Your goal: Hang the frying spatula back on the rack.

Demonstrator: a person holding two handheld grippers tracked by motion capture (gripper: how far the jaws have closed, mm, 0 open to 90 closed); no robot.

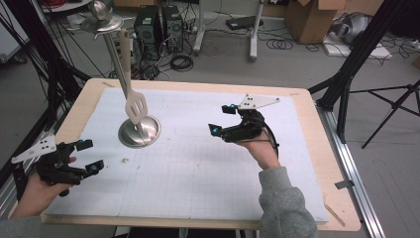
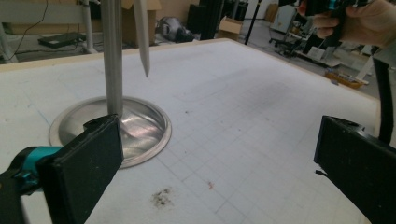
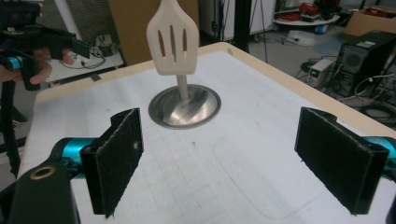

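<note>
A cream slotted spatula hangs from a metal stand, its blade just above the stand's round steel base on the left half of a white gridded mat. The left gripper hovers at the table's near-left corner, jaws spread wide and holding nothing. The right gripper sits over the mat to the right of the base, well apart from the spatula, its jaws likewise wide and empty.
</note>
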